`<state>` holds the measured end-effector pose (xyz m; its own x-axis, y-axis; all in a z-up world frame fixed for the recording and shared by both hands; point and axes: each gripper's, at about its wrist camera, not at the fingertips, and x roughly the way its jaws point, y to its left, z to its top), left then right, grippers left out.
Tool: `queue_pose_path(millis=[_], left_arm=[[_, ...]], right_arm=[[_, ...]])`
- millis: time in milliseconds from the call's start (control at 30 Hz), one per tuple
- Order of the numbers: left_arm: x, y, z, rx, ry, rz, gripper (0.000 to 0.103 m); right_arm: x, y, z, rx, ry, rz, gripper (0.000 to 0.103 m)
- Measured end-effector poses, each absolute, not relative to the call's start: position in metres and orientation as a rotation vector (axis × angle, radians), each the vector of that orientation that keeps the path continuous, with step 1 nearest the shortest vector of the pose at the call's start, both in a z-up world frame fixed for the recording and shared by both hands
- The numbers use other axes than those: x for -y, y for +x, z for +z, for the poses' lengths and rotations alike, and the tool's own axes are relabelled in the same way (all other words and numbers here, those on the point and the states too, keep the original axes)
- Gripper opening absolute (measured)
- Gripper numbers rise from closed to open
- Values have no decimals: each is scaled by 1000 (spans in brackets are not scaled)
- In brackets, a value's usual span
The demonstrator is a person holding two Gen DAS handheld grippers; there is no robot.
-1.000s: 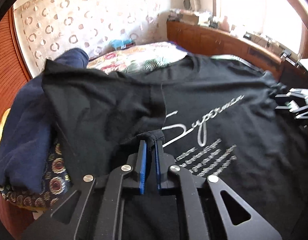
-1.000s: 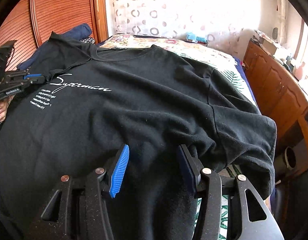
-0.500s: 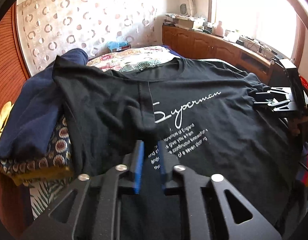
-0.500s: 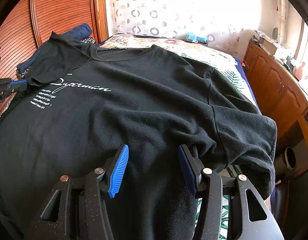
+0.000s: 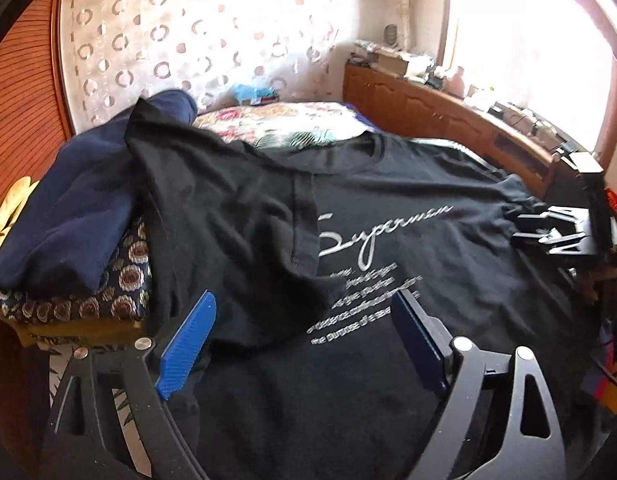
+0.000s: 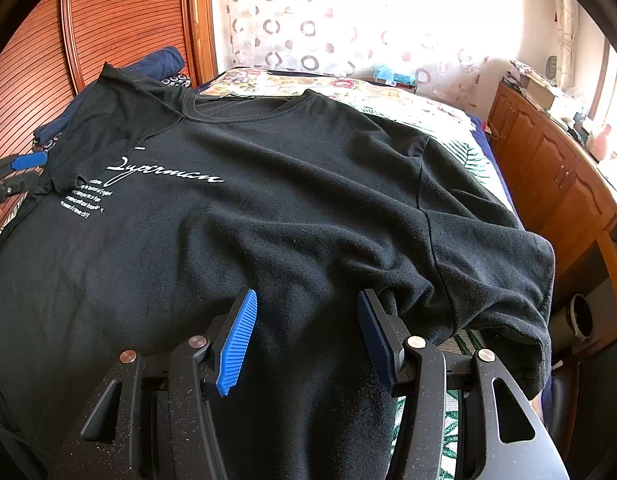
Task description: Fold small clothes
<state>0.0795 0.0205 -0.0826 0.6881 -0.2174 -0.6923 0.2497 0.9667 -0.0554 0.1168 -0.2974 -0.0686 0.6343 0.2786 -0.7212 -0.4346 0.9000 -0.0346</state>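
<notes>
Both claws are spread, nothing pinched. My left claw hangs over the tee, jaws wide, with the folded-in left sleeve lying flat between and ahead of them, its edge covering the start of the print. My right claw sits low over the tee's right side, jaws wide, fabric bunched up between the pads; I cannot tell if they touch it. The right sleeve is unfolded and droops off the edge of the bed.

The tee lies face up across the bed, collar away from me, left shoulder riding up on a navy garment and a patterned cushion.

Judgement: left sleeve fold is done, right sleeve is next.

How I'd do it well:
- Pinch the right sleeve at its hem near the outer corner, single layer only, not the body underneath.
- Lift just enough to clear, carry it inward toward the print, lay it flat.
- Match the left fold line so both sides mirror.
- Keep the left claw off the finished fold; it lies loose and will drag easily.
- Risk: the hanging sleeve pulls the whole tee off the edge if I tug sideways.
</notes>
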Motion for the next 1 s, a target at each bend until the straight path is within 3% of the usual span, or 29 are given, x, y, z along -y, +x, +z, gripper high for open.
queue_pose_path(millis=[333, 667, 800, 867, 1000], left_arm=[[-18, 87, -105, -843, 58, -235, 90], [-14, 92, -114, -897, 75, -231, 90], [-7, 93, -117, -908, 117, -224, 94], [-5, 94, -119, -917, 125, -236, 103], [-4, 95, -119, -921, 132, -243, 103]], right_arm=[[317, 111, -55, -750, -161, 395, 54], [417, 122, -44, -726, -54, 182, 54], [440, 133, -54, -757, -9, 157, 54], [447, 139, -59, -769, 13, 155, 54], [456, 155, -66, -799, 40, 142, 54]])
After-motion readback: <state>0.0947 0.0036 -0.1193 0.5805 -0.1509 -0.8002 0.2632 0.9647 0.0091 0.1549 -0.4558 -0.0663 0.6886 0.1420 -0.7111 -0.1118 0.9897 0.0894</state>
